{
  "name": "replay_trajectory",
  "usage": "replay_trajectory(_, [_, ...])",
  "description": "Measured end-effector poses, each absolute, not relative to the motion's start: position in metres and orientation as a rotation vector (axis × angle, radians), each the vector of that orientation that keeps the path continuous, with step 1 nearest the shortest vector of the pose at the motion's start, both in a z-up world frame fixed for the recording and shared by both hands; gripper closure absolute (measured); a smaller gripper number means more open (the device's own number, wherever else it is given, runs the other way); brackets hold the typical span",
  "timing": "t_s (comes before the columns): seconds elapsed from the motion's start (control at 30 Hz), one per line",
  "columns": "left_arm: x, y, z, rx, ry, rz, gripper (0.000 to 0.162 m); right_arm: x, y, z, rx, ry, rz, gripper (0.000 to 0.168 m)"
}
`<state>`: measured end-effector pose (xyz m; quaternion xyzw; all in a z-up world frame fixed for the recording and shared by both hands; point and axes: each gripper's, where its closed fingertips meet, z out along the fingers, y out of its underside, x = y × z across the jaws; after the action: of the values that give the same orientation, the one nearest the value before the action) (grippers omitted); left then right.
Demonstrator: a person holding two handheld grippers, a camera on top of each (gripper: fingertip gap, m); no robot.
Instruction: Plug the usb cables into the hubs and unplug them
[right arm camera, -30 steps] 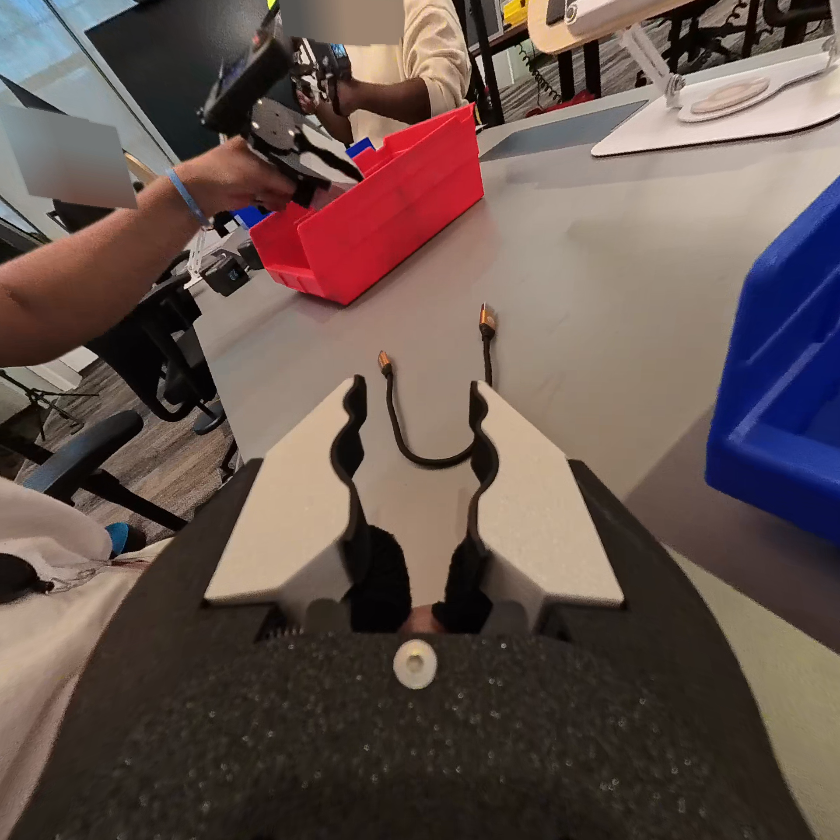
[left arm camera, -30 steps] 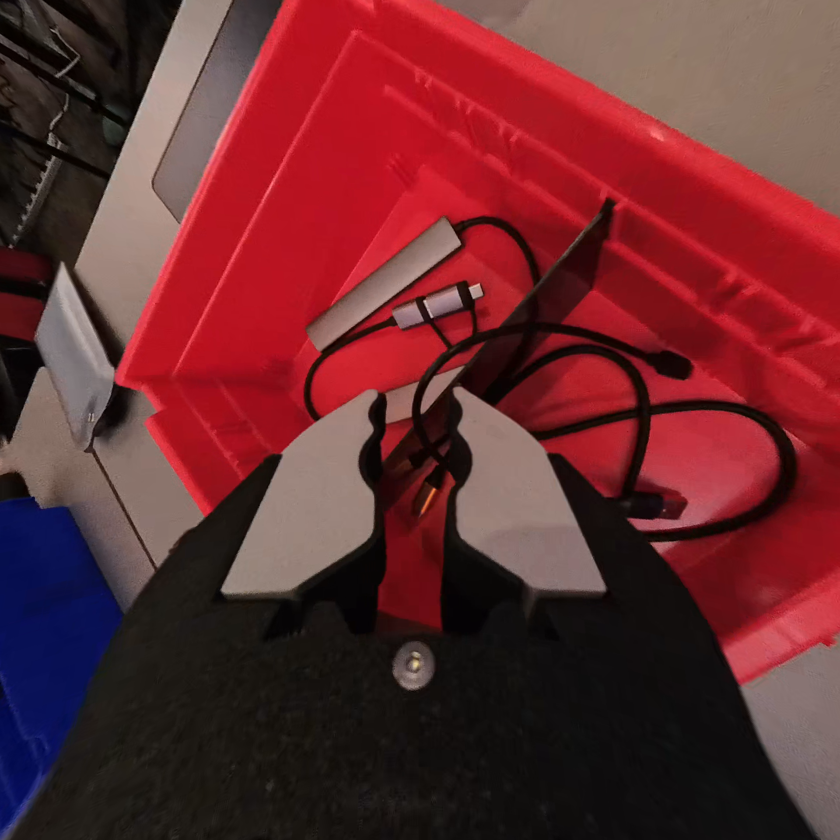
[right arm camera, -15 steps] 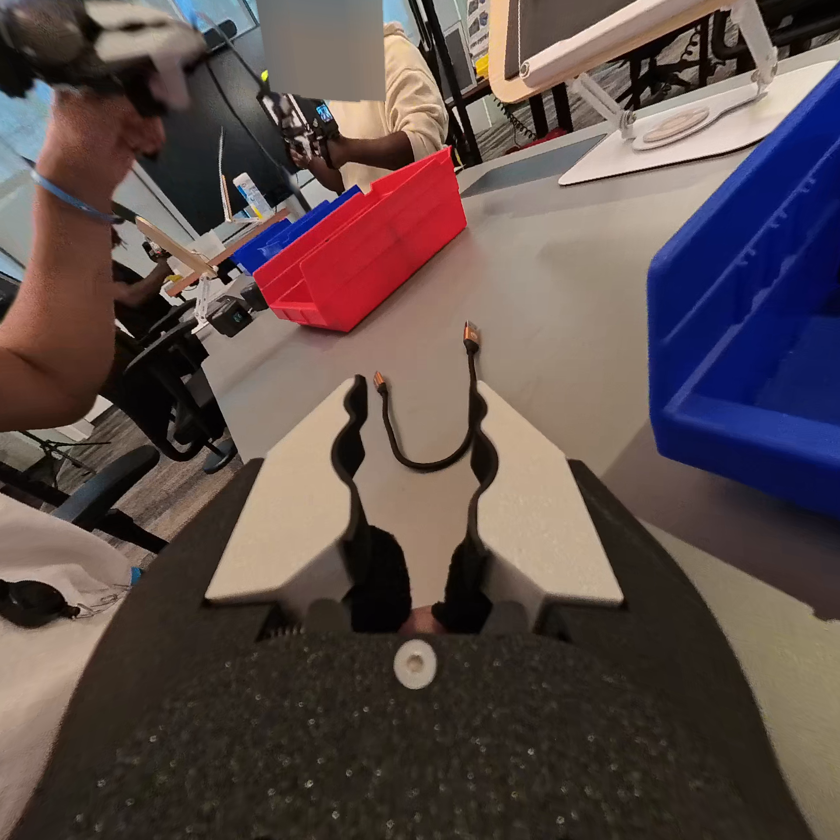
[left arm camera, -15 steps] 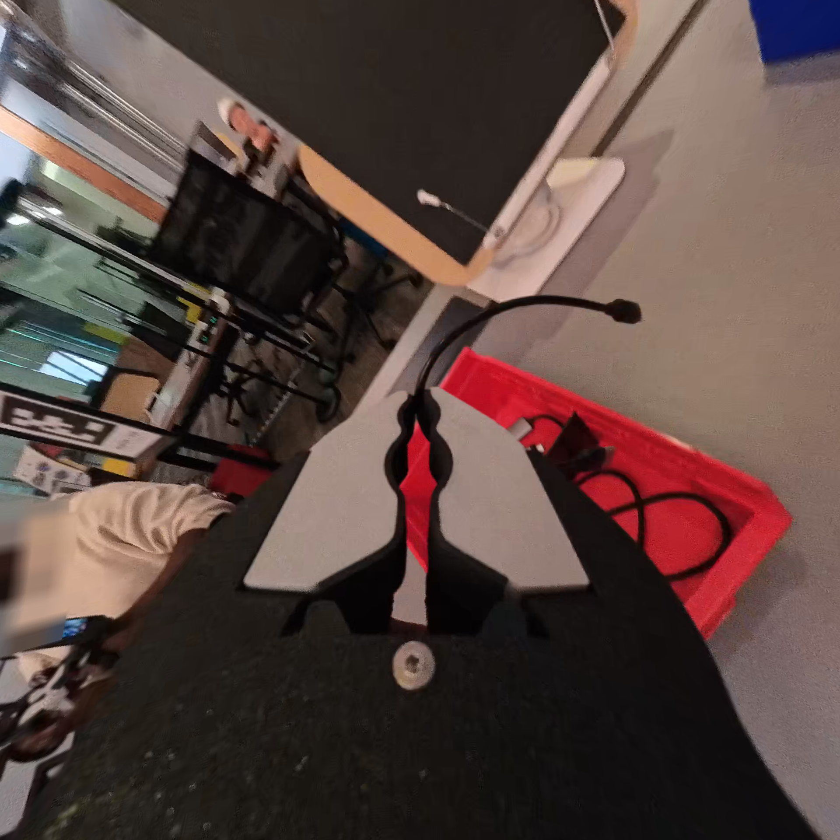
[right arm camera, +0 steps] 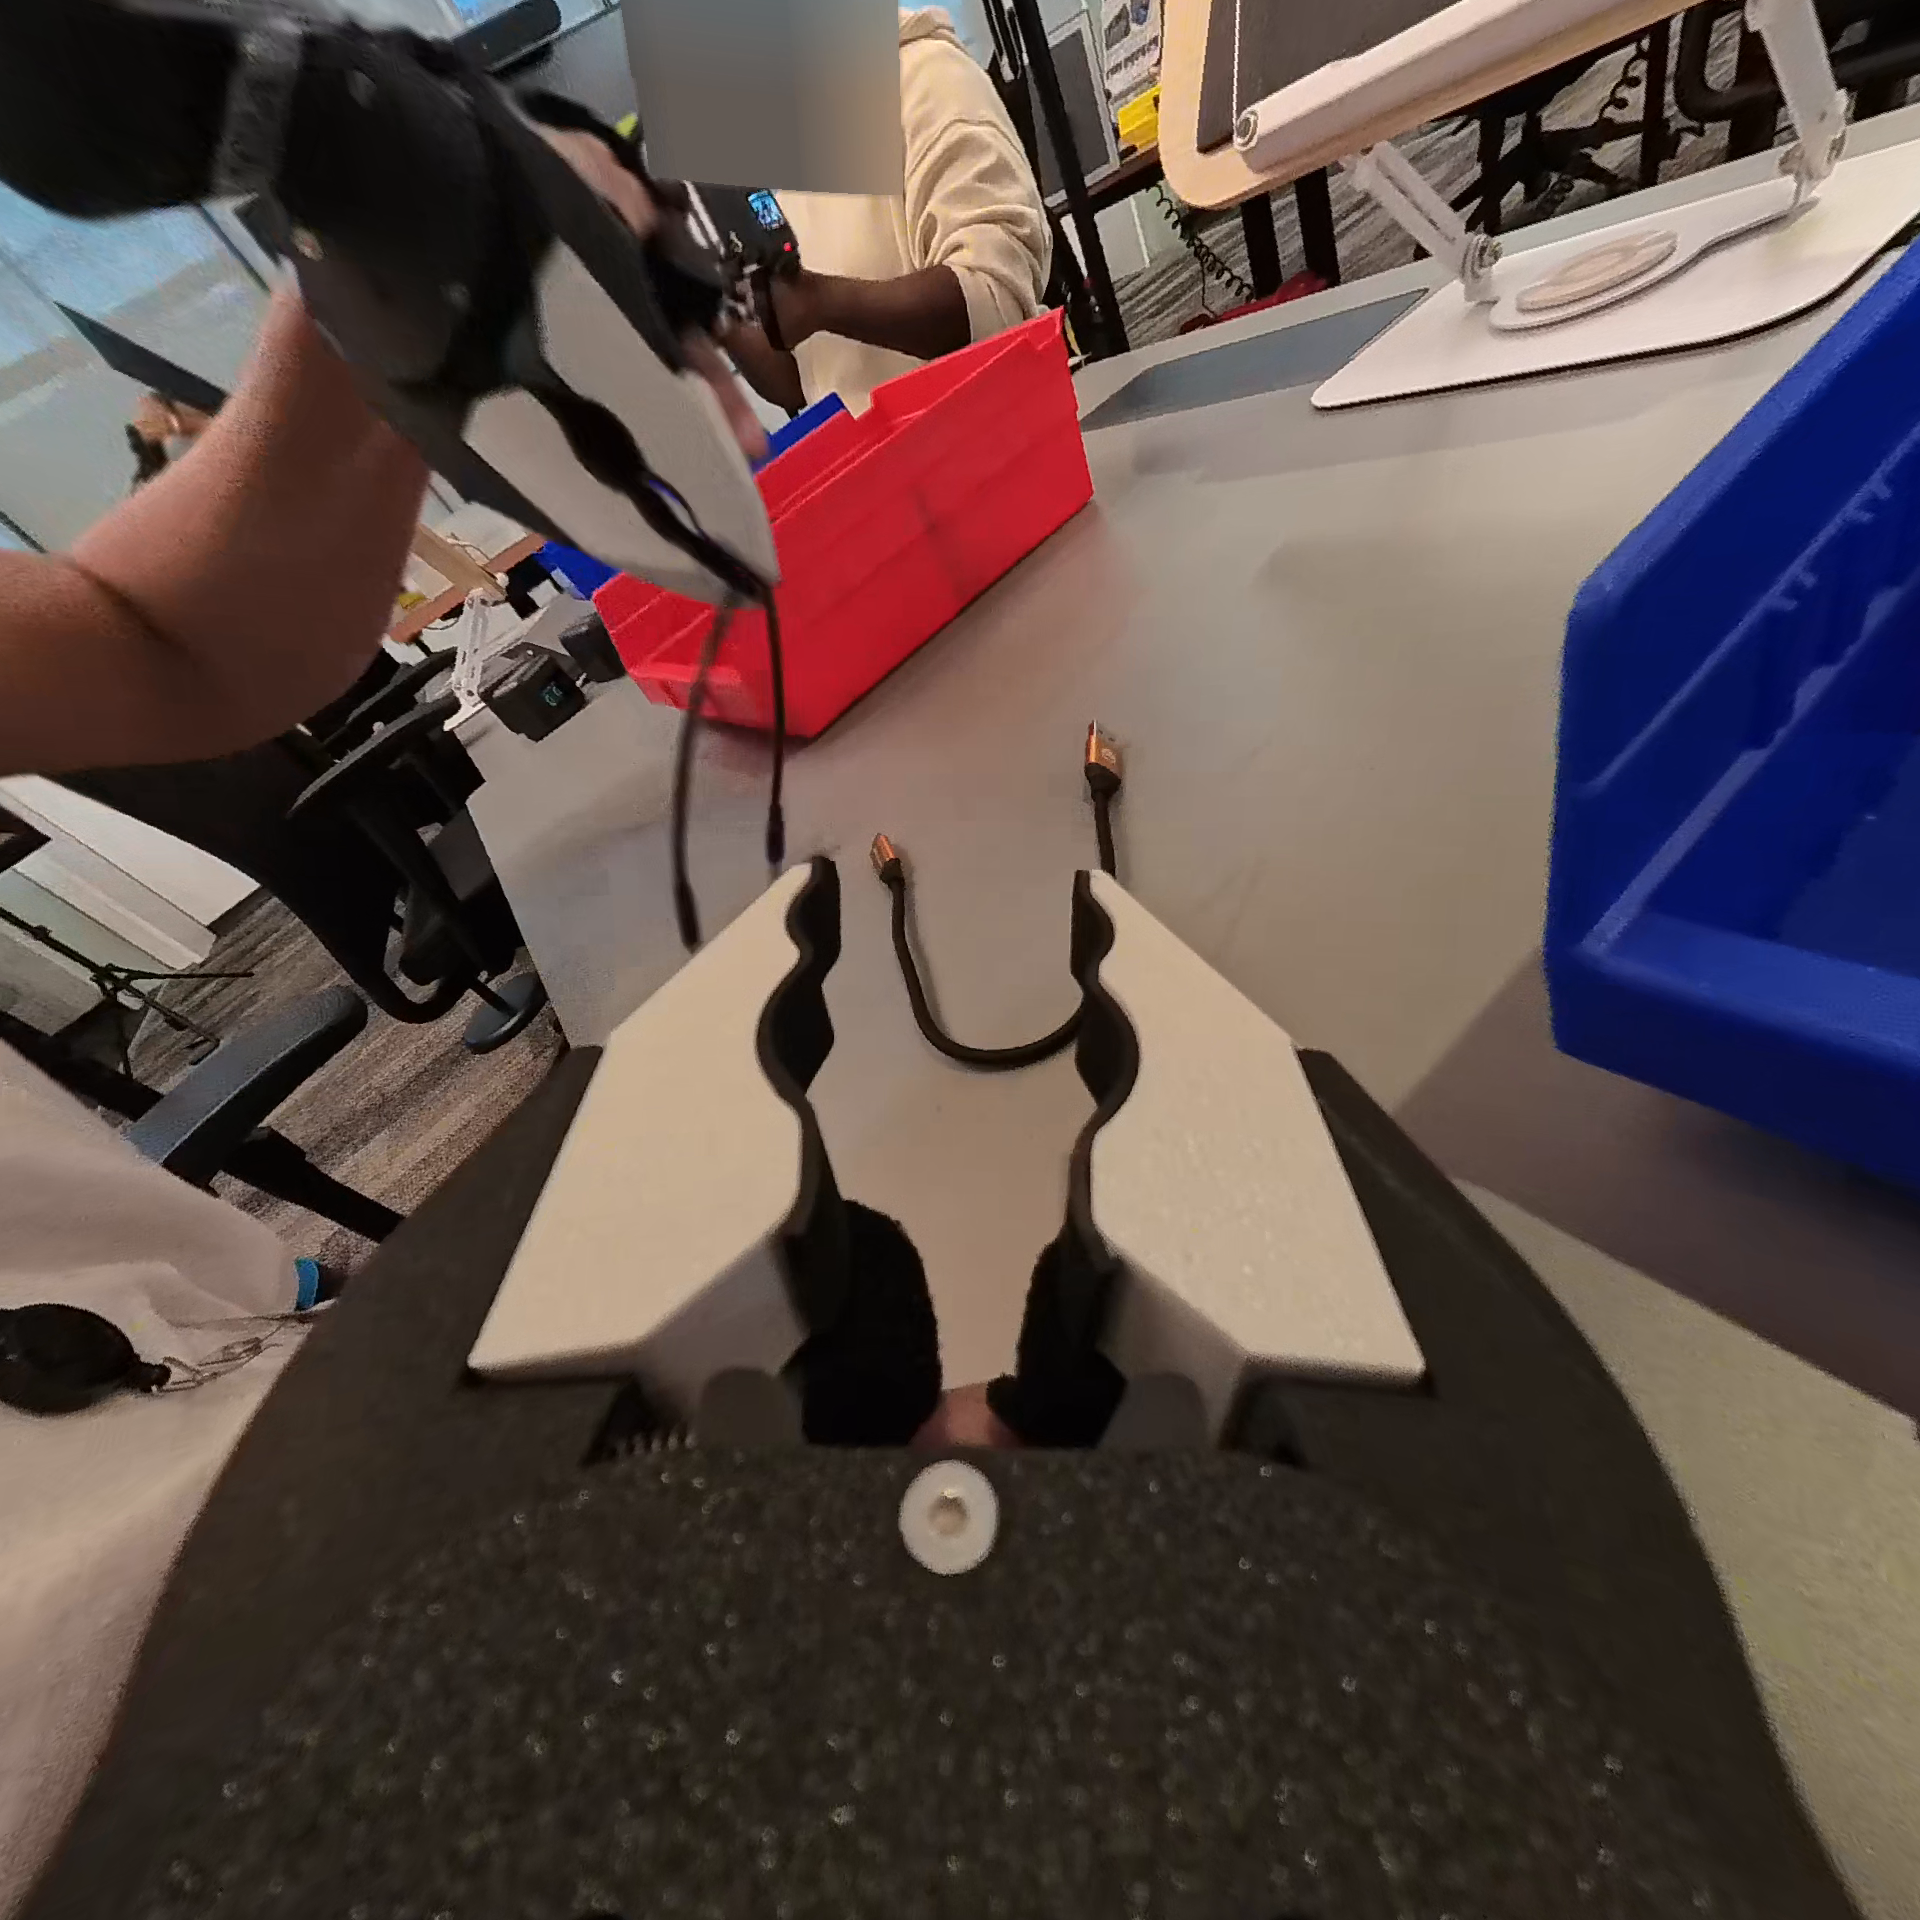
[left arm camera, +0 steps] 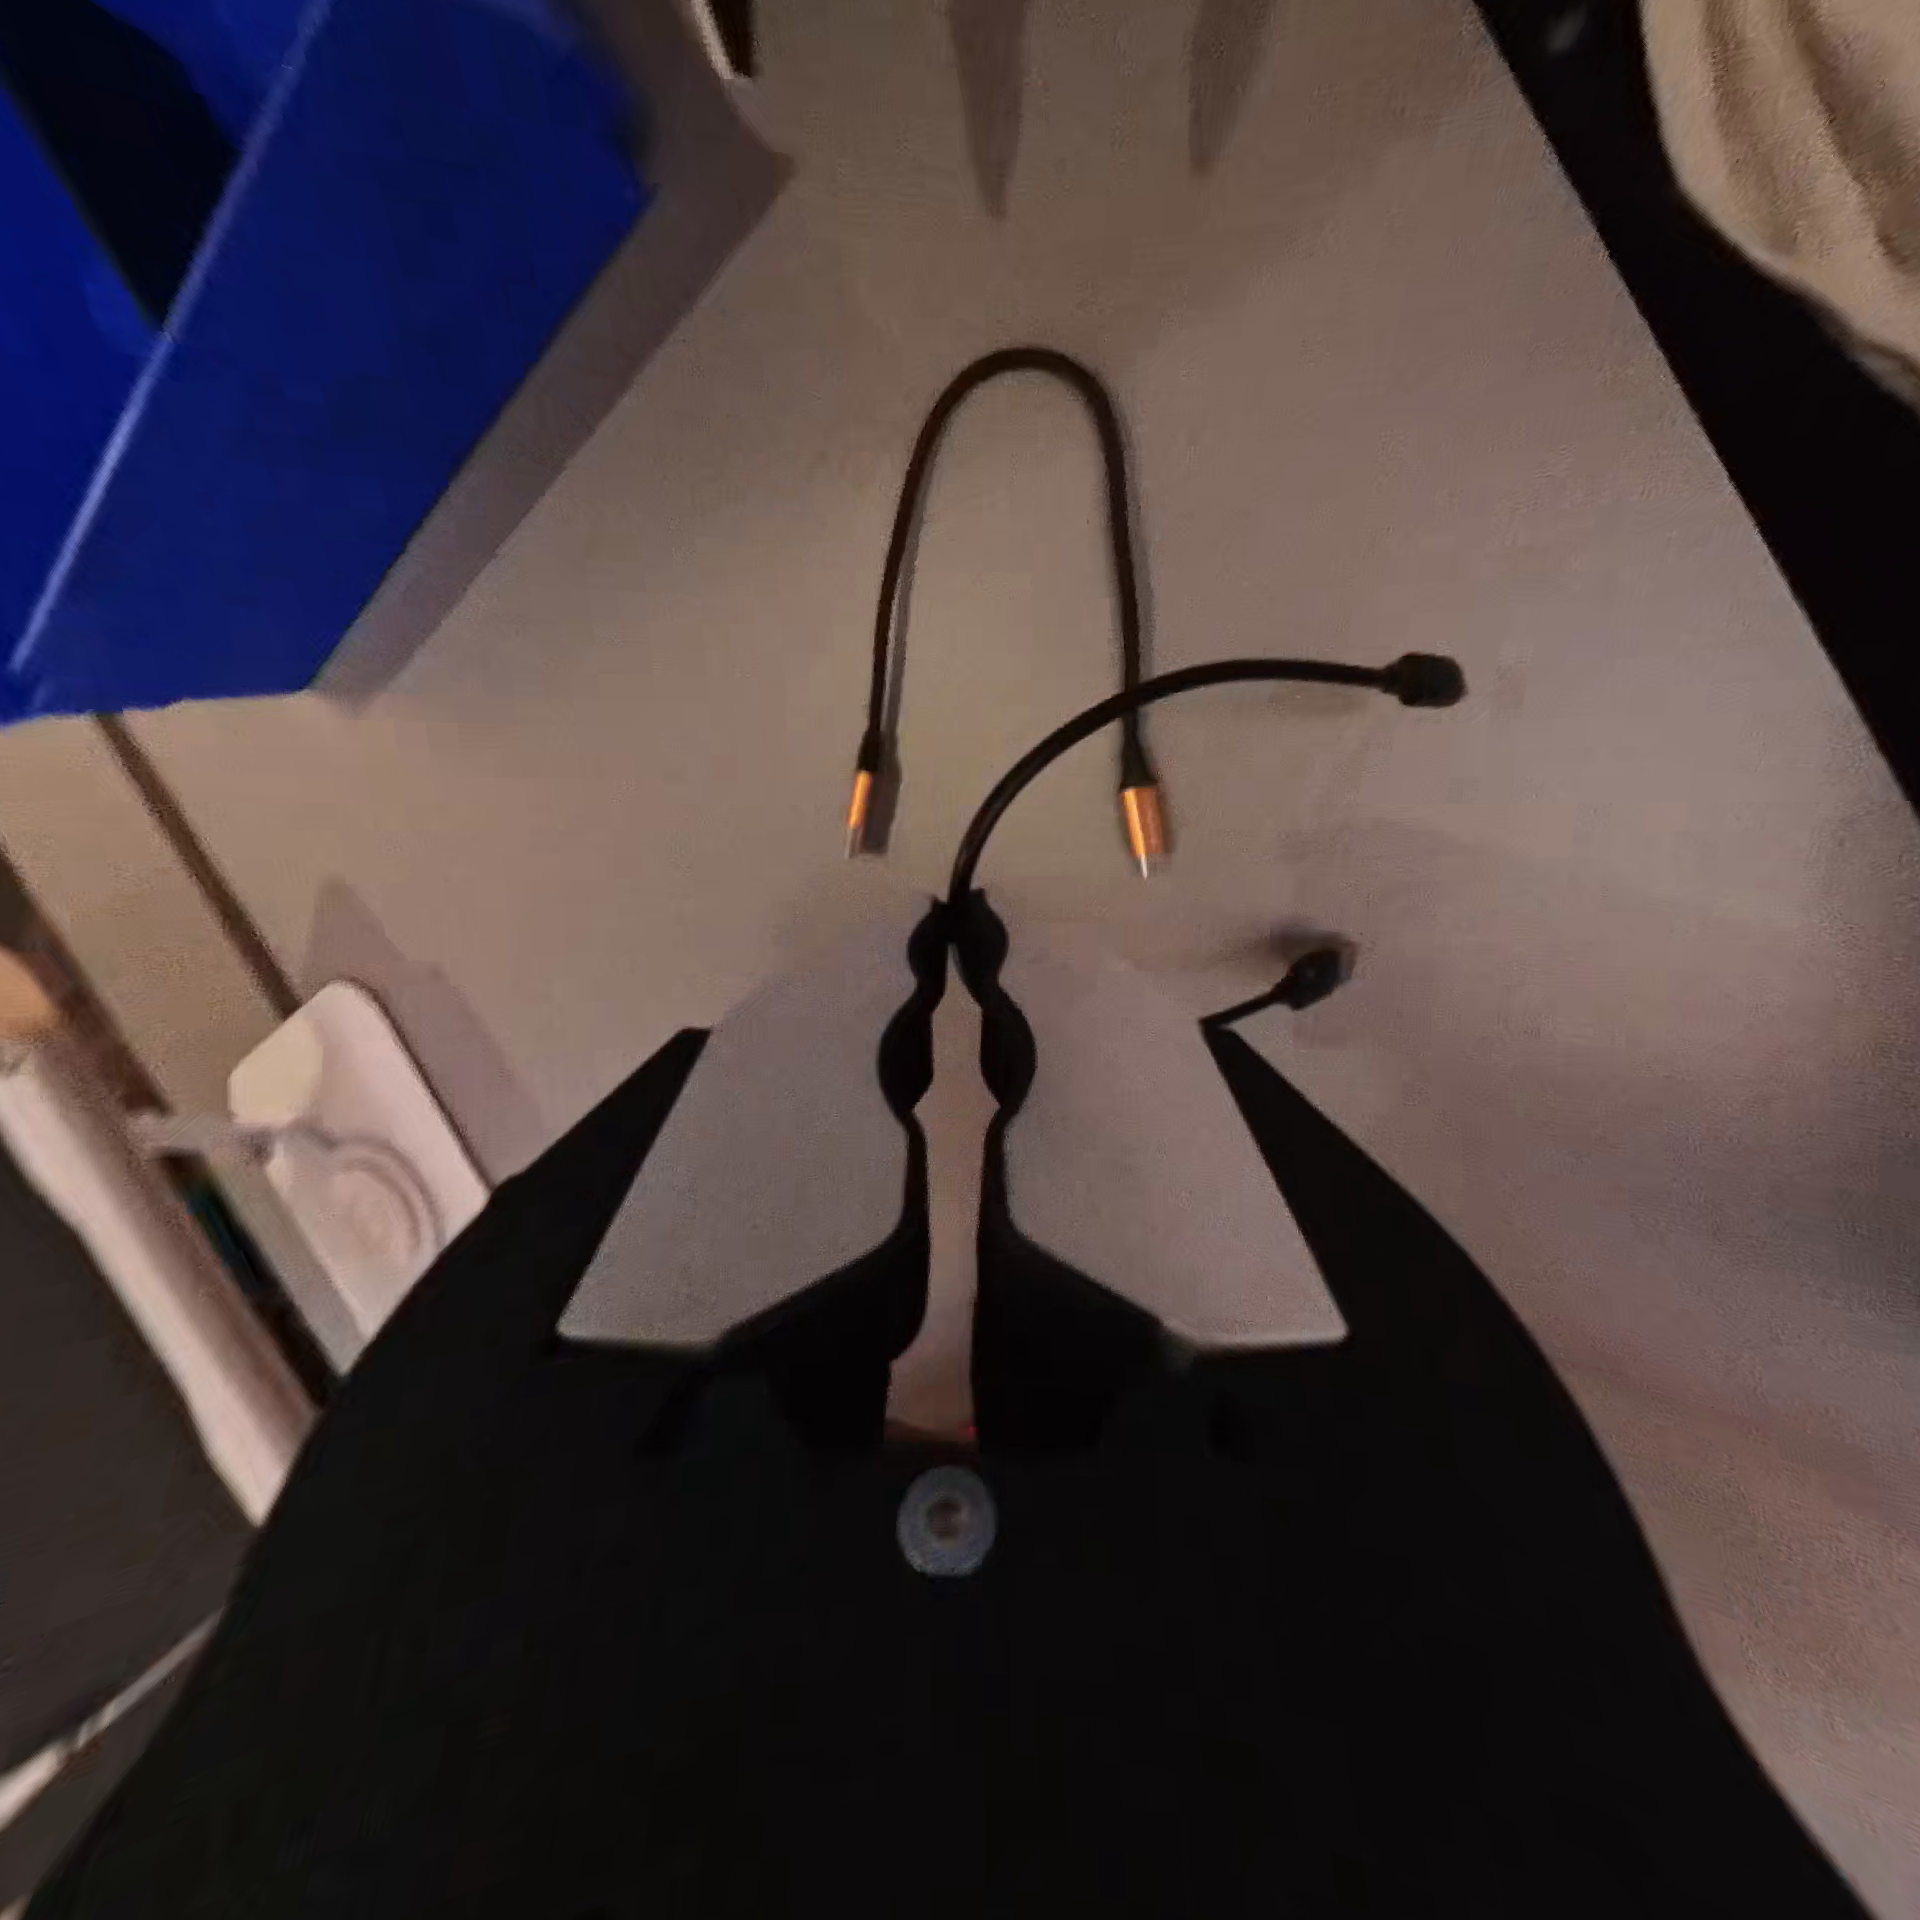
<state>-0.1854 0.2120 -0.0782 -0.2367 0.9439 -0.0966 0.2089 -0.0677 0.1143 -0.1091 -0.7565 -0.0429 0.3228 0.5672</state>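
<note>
My left gripper (left arm camera: 951, 920) is shut on the middle of a black cable (left arm camera: 1122, 717) and holds it in the air above the grey table (left arm camera: 1455, 1143). The cable's two ends hang free. In the right wrist view the left gripper (right arm camera: 743, 582) hovers at upper left, and the cable (right arm camera: 686, 810) dangles from it. A short black cable with orange plugs (left arm camera: 1008, 358) lies in a U on the table just past it. My right gripper (right arm camera: 951, 894) is open and low over the table, with the short cable's (right arm camera: 997, 1049) bend between its fingers.
A red bin (right arm camera: 883, 561) stands farther back on the table. A blue bin (right arm camera: 1745, 831) is close on the right and also shows in the left wrist view (left arm camera: 260, 364). A white stand (right arm camera: 1558, 260) is at the back right. A person in a cream top (right arm camera: 966, 208) holds another device behind the red bin. Chairs are off the left edge. Left tips to right tips: about 15 cm.
My left gripper shut on the black cable in the red bin, lifted it out and carried it over to above the short cable. My right gripper stayed open and barely moved.
</note>
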Motion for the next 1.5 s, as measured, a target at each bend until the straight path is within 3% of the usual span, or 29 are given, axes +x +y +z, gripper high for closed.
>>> replay_trajectory(0.17, [-0.132, 0.192, -0.131, -0.665, 2.719, -0.324, 0.159, -0.067, 0.113, -0.110, -1.783, -0.101, 0.746, 0.125])
replay_trajectory(0.27, [-0.116, 0.189, -0.138, -0.802, 2.667, -0.449, 0.137, -0.065, 0.110, -0.111, -1.781, -0.091, 0.740, 0.126])
replay_trajectory(0.43, [-0.143, 0.222, -0.082, -1.037, 2.372, -0.719, 0.131, -0.061, 0.106, -0.112, -1.777, -0.072, 0.749, 0.125])
replay_trajectory(0.6, [-0.241, 0.372, -0.034, -1.341, 2.078, -0.440, 0.136, -0.064, 0.108, -0.111, -1.771, -0.084, 0.772, 0.125])
replay_trajectory(0.7, [-0.309, 0.465, -0.063, -1.543, 2.109, -0.056, 0.135, -0.072, 0.114, -0.110, -1.768, -0.118, 0.797, 0.125])
replay_trajectory(0.87, [-0.348, 0.509, -0.133, -1.584, 2.363, 0.152, 0.134, -0.093, 0.127, -0.103, -1.742, -0.169, 0.865, 0.124])
replay_trajectory(1.07, [-0.336, 0.520, -0.184, -1.589, 2.508, 0.112, 0.130, -0.113, 0.135, -0.106, -1.746, -0.221, 0.905, 0.123])
replay_trajectory(1.2, [-0.330, 0.520, -0.189, -1.526, 2.516, 0.096, 0.142, -0.118, 0.143, -0.100, -1.720, -0.211, 0.935, 0.123])
replay_trajectory(1.33, [-0.336, 0.528, -0.159, -1.479, 2.431, 0.154, 0.145, -0.119, 0.148, -0.096, -1.712, -0.213, 0.948, 0.123])
replay_trajectory(1.5, [-0.353, 0.528, -0.075, -1.461, 2.218, 0.168, 0.147, -0.121, 0.150, -0.092, -1.712, -0.253, 0.942, 0.124])
